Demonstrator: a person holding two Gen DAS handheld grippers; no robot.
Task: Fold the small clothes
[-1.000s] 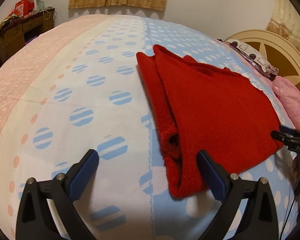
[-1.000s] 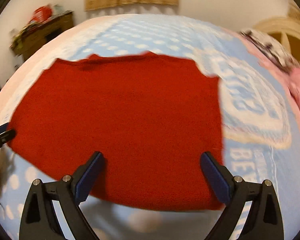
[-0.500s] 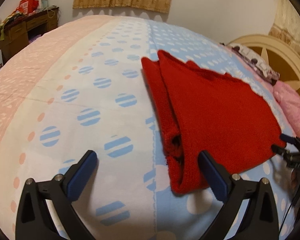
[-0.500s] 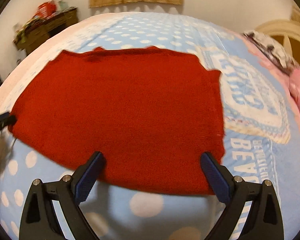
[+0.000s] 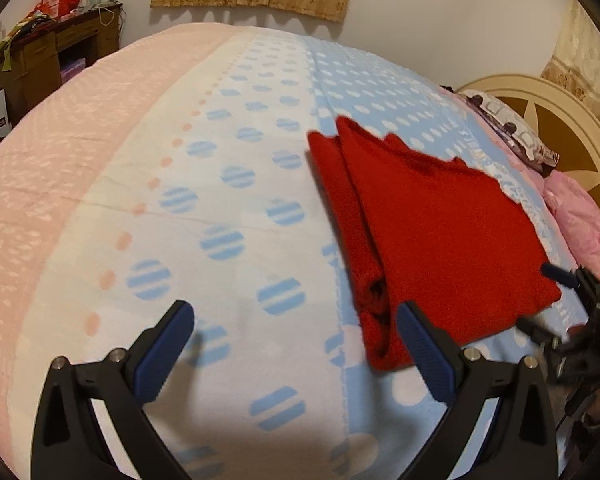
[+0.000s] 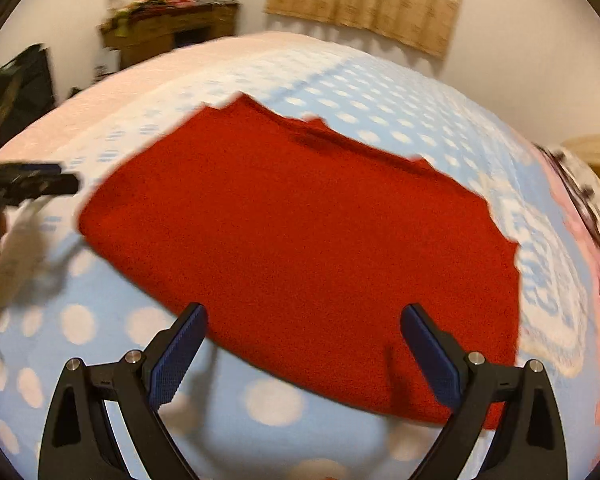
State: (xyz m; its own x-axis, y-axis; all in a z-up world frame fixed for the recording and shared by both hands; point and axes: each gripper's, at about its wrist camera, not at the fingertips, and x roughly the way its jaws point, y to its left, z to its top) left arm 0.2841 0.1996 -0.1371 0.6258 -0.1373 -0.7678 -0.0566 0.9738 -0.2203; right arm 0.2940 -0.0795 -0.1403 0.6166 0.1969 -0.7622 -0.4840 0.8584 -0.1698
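The left gripper [image 5: 294, 318] has its jaws spread wide, holding nothing. The right gripper [image 6: 302, 320] is likewise wide open, its fingers [image 5: 556, 272] showing at three o'clock in the left wrist view.

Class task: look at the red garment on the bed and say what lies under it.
The red garment lies on the blue dotted bedsheet, already folded: a second red layer shows beneath its left edge. Whatever sheet pattern it covers is hidden.

Both the left gripper [image 5: 294, 326] and the right gripper [image 6: 302, 330] have matte black frames with triangular cut-outs, textured dark-blue finger pads [image 5: 162, 350], and silver screw heads (two per side).
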